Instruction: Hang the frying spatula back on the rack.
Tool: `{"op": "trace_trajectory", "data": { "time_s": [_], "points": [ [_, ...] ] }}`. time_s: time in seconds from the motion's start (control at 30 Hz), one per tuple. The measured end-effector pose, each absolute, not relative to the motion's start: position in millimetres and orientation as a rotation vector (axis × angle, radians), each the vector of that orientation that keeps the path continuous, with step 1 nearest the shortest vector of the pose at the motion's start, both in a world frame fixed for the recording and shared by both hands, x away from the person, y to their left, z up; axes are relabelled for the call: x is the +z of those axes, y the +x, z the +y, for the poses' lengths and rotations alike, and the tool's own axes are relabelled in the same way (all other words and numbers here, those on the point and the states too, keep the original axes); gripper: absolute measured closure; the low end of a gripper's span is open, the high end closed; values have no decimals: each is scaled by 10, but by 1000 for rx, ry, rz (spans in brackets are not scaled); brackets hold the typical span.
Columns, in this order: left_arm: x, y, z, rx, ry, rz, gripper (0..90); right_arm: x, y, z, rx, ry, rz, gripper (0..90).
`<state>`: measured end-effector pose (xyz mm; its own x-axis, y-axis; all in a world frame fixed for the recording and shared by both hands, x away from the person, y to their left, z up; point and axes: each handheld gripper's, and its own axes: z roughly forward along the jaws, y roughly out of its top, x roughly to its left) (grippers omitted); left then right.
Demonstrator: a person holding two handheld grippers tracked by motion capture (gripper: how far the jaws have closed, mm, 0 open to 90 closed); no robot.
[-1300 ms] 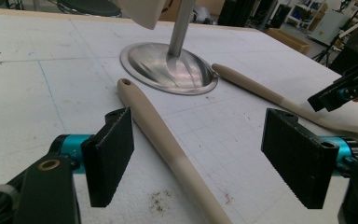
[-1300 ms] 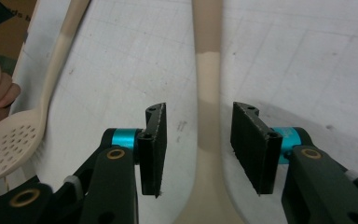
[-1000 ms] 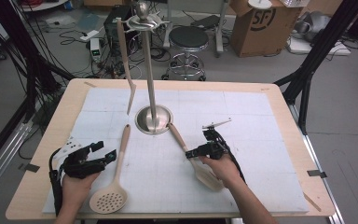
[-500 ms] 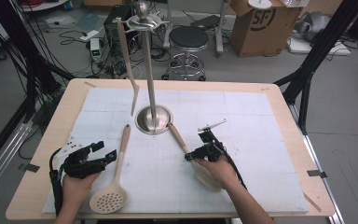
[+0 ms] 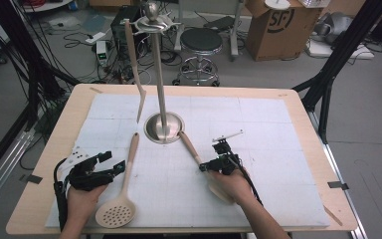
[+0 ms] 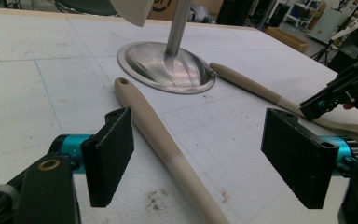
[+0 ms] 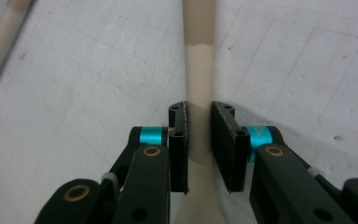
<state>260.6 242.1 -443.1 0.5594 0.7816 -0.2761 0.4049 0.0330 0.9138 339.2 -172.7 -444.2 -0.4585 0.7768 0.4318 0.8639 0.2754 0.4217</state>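
- The right gripper (image 7: 199,147) is clenched on the handle of a beige spatula (image 7: 199,70); its jaws have just been closing, and in the right gripper view both pads sit against the handle's sides.
- The left gripper (image 6: 200,158) is released, jaws wide apart, with the handle of the slotted spoon (image 6: 168,149) lying on the mat between them, touching neither pad.
- Count: two grippers, one in each hand; three beige utensils; one steel stand (image 5: 163,124); one white mat (image 5: 258,124) on the tabletop (image 5: 45,149).
- Of the utensils, two lie flat on the mat: the slotted spoon (image 5: 122,194) left of the stand's base and the spatula (image 5: 191,147) right of it, its handle tip just beside the base. The third, a long turner (image 5: 135,69), hangs from the stand's top.
- The high view shows the spoon's perforated bowl near the left hand (image 5: 82,199) and the right hand (image 5: 231,184) covering the spatula's blade.
- The right gripper view shows the colour change along the spatula's handle, just ahead of the jaws.
- The left gripper view shows the hole in the spoon's handle tip and the dished base of the stand up close, with the right gripper (image 6: 340,91) at its far right edge.
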Motion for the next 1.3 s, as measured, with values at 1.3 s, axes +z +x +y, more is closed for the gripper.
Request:
{"op": "trace_trajectory", "data": {
  "time_s": [1.3],
  "points": [
    [-4442, 2609, 2462, 393, 1583, 1041, 259, -4202, 3408, -1977, -1291, -1426, -2136, 782]
  ]
}}
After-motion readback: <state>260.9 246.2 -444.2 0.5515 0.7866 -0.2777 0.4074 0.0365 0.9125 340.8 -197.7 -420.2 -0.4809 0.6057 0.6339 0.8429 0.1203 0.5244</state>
